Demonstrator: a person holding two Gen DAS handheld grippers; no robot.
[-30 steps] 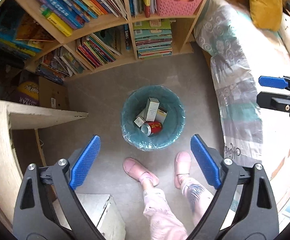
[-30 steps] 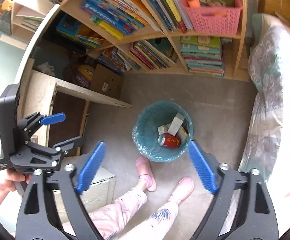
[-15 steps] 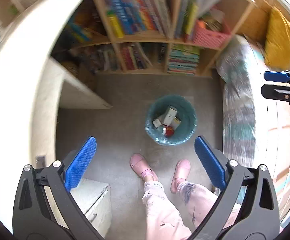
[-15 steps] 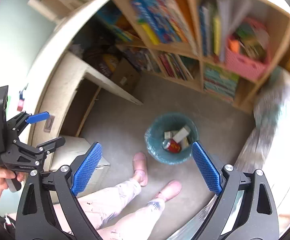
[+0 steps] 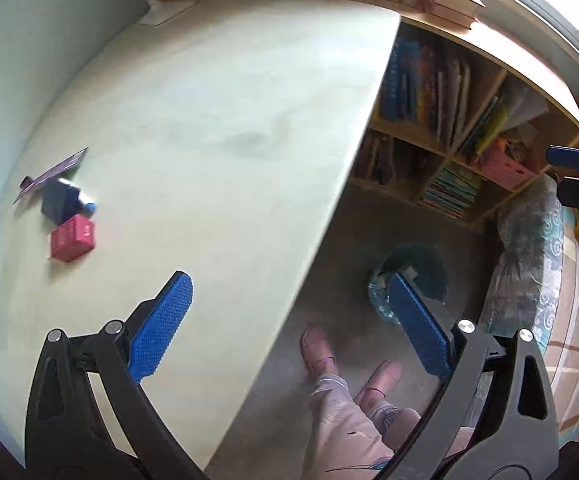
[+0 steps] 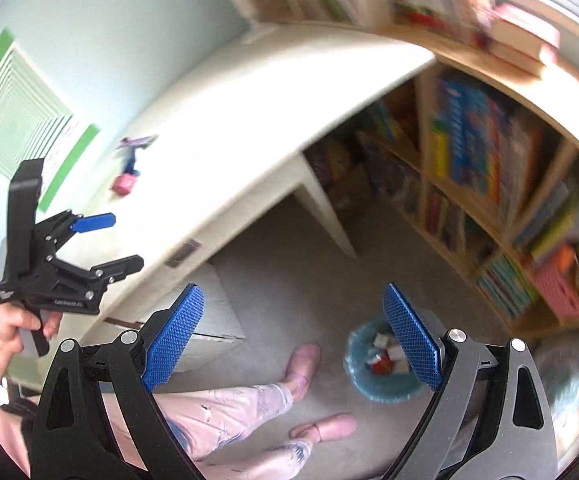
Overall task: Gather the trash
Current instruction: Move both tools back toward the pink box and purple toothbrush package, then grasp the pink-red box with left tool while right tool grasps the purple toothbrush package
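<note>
A pale desk top fills the left wrist view. On its far left lie a small red box, a dark blue box and a purple wrapper. My left gripper is open and empty above the desk's near edge. My right gripper is open and empty, held high over the floor. The blue-lined trash bin holds small boxes and a red can; it also shows in the left wrist view. The desk items show blurred in the right wrist view.
A bookshelf full of books stands behind the bin. A bed runs along the right. The person's legs and pink slippers are on the floor beside the bin. A white box sits under the desk.
Both grippers have lifted and swung left, from above the bin up to the desk top. The desk items have come into view. Both jaws stay open.
</note>
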